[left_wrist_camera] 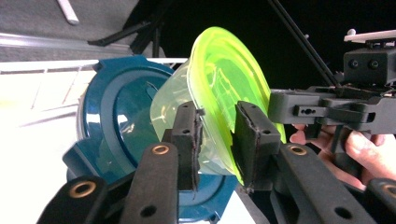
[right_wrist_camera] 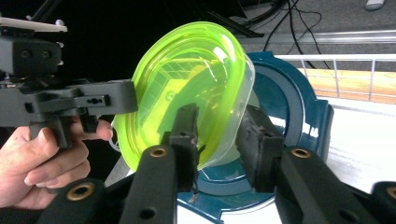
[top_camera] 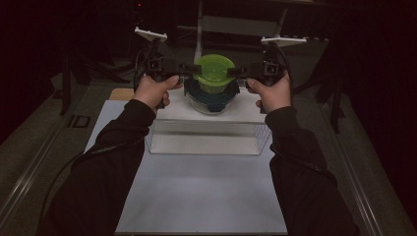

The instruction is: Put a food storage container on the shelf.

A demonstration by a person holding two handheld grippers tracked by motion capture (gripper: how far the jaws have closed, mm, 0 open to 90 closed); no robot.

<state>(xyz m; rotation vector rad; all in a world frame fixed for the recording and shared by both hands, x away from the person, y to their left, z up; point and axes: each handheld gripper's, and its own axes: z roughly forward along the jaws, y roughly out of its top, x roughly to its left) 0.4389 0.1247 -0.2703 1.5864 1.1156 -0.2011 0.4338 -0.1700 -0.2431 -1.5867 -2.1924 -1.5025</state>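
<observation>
A small clear container with a lime-green lid (top_camera: 214,69) sits upright between the left gripper (top_camera: 193,68) and right gripper (top_camera: 231,72), its rim inside both jaw pairs, atop a larger teal-lidded glass container (top_camera: 211,96).

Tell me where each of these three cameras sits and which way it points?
High view: above the table, looking forward and down; both sleeves and hands show.
Left gripper view: rides the left gripper, facing the green-lidded tub; own jaws, other hand.
Right gripper view: rides the right gripper, facing the same tub from the opposite side.
Shared: tub on the blue lid.
</observation>
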